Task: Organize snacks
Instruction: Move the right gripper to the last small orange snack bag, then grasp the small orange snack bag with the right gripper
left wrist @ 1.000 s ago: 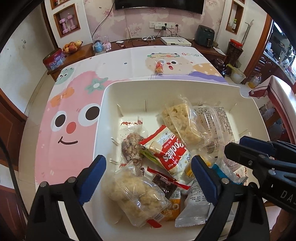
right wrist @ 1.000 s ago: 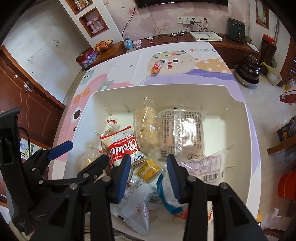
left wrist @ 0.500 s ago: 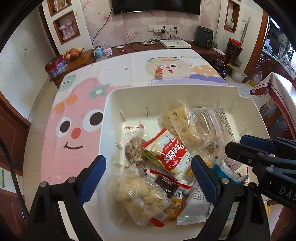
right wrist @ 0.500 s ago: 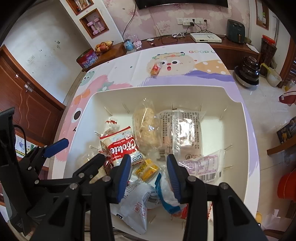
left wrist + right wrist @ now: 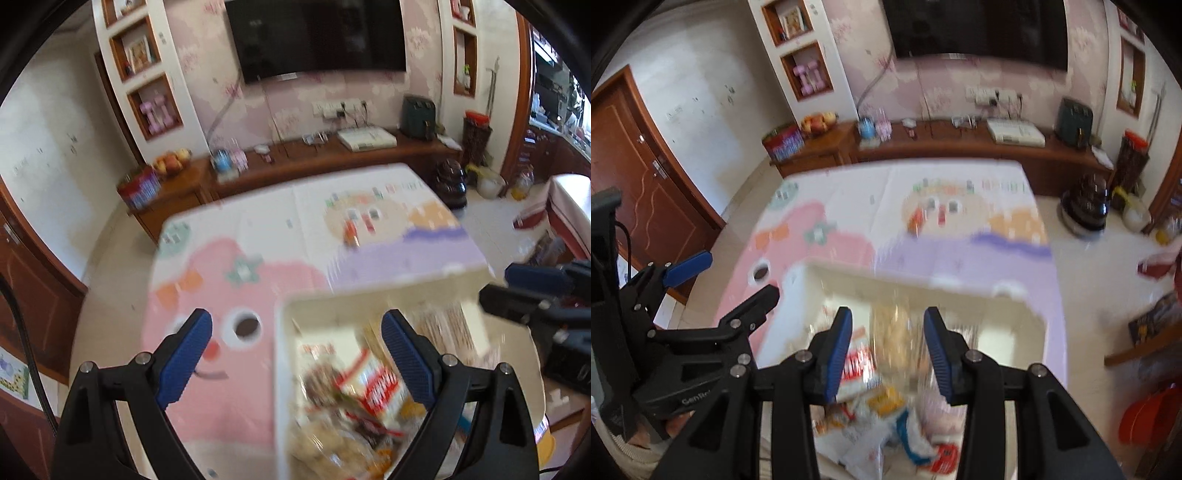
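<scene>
A cream bin (image 5: 284, 354) (image 5: 1030, 314) holds several snack packets, blurred by motion. A red and white cookie pack (image 5: 376, 387) (image 5: 858, 363) lies among them. My left gripper (image 5: 295, 354) is open and empty, raised over the bin's left wall. My right gripper (image 5: 888, 343) is open and empty, above the packets near the bin's front. One small orange snack (image 5: 349, 230) (image 5: 916, 219) lies on the far part of the cartoon tablecloth (image 5: 258, 229).
A wooden sideboard (image 5: 314, 162) stands behind the table with a fruit bowl (image 5: 171, 162), a red tin (image 5: 142, 186) and a white box (image 5: 367, 138). A dark cooker (image 5: 1086, 206) sits on the floor at the right.
Both grippers have lifted and tilted upward, so the bin has dropped low in both views and the wall and television now show. Both stay open and empty.
</scene>
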### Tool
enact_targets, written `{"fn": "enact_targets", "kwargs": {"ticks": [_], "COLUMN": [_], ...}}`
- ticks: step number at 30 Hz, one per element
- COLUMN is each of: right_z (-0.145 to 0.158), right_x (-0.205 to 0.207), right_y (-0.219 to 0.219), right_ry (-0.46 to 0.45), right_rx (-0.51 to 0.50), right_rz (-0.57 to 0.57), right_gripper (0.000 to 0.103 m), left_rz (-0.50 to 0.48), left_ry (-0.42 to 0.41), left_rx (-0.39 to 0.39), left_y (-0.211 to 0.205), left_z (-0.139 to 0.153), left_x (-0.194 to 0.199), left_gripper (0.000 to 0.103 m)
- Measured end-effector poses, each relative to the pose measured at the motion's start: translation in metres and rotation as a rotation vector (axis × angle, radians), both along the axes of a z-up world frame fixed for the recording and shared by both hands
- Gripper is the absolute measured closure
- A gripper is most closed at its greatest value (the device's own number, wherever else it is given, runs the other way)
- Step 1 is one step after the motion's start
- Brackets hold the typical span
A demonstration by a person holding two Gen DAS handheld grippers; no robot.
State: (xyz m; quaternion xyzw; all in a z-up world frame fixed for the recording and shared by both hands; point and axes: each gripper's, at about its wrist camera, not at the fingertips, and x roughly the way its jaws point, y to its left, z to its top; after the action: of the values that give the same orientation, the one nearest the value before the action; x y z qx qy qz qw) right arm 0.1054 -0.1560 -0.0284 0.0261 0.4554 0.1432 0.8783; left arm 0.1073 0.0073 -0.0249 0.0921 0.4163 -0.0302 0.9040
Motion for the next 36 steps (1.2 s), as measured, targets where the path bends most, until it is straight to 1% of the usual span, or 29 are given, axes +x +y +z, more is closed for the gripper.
{"fn": "enact_targets", "kwargs": {"ticks": [1,3,4,5,8,11,13,14,15,18,20,22,23,24,26,28,29,31,33,36], "right_z": [0.008,0.037,0.045,0.06,0.084,0.094,0.093,0.089,0.087,0.061,0.036,0.008,-0.012,-0.023,-0.059,-0.084,-0.101,-0.125,-0.15,-0.172], "right_x": [0.005,0.022,0.026,0.037,0.064,0.095,0.116,0.133,0.141,0.18,0.202,0.22,0.232,0.236,0.253,0.261,0.266,0.273,0.281,0.286], "right_y": [0.0,0.0,0.0,0.001,0.005,0.009,0.012,0.014,0.015,0.019,0.021,0.022,0.024,0.024,0.026,0.028,0.029,0.031,0.032,0.034], "right_ry": [-0.015,-0.065,-0.079,-0.105,-0.138,-0.137,-0.119,-0.101,-0.089,-0.027,0.028,0.082,0.12,0.139,0.206,0.255,0.289,0.335,0.382,0.423], "right_rx": [0.0,-0.007,-0.009,-0.015,-0.042,-0.063,-0.068,-0.074,-0.079,-0.104,-0.114,-0.117,-0.116,-0.112,-0.092,-0.081,-0.077,-0.076,-0.074,-0.069], "right_rz": [0.001,0.001,0.0,0.002,-0.002,-0.006,-0.008,-0.014,-0.016,-0.028,-0.028,-0.033,-0.037,-0.036,-0.03,-0.03,-0.032,-0.04,-0.044,-0.046], "right_gripper": [0.062,0.062,0.062,0.062,0.062,0.062,0.062,0.062,0.062,0.062,0.062,0.062,0.062,0.062,0.062,0.062,0.062,0.062,0.062,0.062], "left_rz": [-0.002,-0.005,-0.005,-0.003,0.004,0.027,0.041,0.046,0.058,0.079,0.09,0.102,0.109,0.115,0.116,0.126,0.131,0.139,0.143,0.146], "left_ry": [-0.018,-0.047,-0.057,-0.068,-0.092,-0.088,-0.085,-0.084,-0.08,-0.064,-0.028,0.027,0.056,0.078,0.138,0.201,0.222,0.257,0.284,0.319], "left_rx": [0.004,0.016,0.023,0.03,0.036,0.015,0.009,0.013,0.02,0.02,0.011,0.01,0.011,0.008,-0.008,-0.022,-0.026,-0.024,-0.017,-0.018], "left_y": [0.002,0.007,0.008,0.01,0.018,0.028,0.034,0.036,0.039,0.044,0.048,0.052,0.054,0.055,0.057,0.057,0.057,0.055,0.053,0.051], "left_z": [0.01,0.029,0.036,0.043,0.063,0.078,0.082,0.083,0.081,0.07,0.049,0.02,0.003,-0.012,-0.045,-0.077,-0.09,-0.115,-0.133,-0.157], "left_x": [0.007,0.02,0.026,0.032,0.055,0.087,0.107,0.117,0.132,0.161,0.184,0.206,0.216,0.222,0.235,0.246,0.25,0.258,0.263,0.269], "left_gripper": [0.01,0.01,0.01,0.01,0.01,0.01,0.01,0.01,0.01,0.007,0.007,0.007,0.007,0.007,0.007,0.007,0.007,0.007,0.007,0.007]}}
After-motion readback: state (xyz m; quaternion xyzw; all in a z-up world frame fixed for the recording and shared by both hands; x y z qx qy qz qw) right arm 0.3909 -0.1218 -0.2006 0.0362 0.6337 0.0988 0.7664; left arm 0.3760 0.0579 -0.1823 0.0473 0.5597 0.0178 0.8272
